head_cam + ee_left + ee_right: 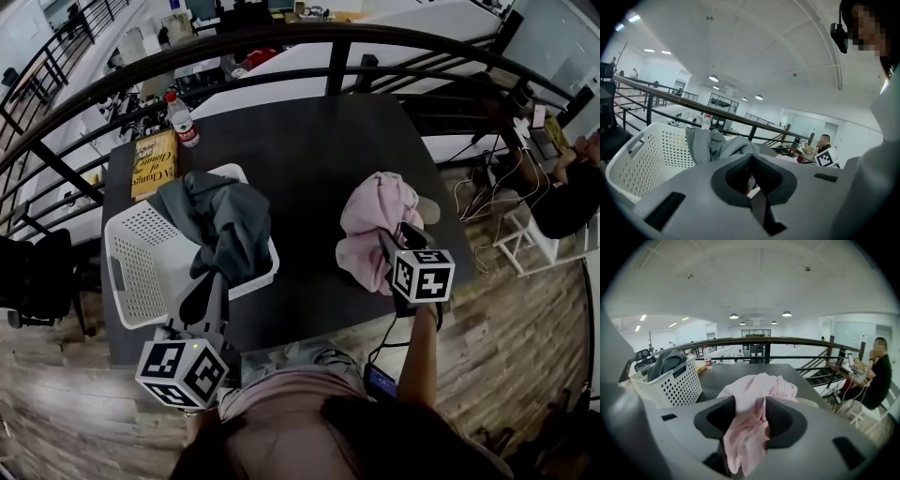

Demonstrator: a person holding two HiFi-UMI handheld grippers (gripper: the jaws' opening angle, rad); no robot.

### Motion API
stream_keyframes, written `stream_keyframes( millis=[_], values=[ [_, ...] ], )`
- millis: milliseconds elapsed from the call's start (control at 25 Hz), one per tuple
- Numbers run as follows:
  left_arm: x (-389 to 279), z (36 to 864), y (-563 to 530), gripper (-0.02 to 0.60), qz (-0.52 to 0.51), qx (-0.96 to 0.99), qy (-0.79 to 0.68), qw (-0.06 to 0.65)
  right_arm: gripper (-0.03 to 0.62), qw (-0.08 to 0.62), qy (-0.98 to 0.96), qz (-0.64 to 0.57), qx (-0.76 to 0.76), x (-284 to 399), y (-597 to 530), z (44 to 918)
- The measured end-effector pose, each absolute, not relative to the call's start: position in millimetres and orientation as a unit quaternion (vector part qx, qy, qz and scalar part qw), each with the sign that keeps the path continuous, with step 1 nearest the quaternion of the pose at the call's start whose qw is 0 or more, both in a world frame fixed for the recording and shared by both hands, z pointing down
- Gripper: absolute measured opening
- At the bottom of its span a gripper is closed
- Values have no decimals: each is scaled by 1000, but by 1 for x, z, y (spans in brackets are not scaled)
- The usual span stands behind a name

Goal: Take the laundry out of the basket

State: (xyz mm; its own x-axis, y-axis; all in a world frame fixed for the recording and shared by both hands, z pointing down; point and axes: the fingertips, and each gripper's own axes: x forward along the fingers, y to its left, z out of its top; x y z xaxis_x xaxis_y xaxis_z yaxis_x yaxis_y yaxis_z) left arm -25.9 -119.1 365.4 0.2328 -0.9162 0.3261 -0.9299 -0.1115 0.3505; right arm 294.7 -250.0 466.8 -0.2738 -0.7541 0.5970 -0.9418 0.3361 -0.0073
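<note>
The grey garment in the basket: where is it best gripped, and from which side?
Probably the fold of the grey garment hanging over the basket's rim nearest the person, approached from that side: it droops outside the wall, free to pinch.

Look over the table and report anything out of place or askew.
The grey garment spills over the rim of the white basket, half in, half out. The pink garment lies crumpled on the table, a fold of it between the open jaws of the right gripper. Nothing looks damaged.
</note>
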Motion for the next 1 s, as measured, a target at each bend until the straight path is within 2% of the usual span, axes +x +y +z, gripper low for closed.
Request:
stream_keyframes(
  millis=[400,1000],
  values=[
    [-49,354,-126,-2,19,766,-594,244,194,242,-758,205,570,279,-222,458],
    [-87,356,-117,-2,5,780,-569,260,29,226,-763,178,579,211,-185,428]
  ],
)
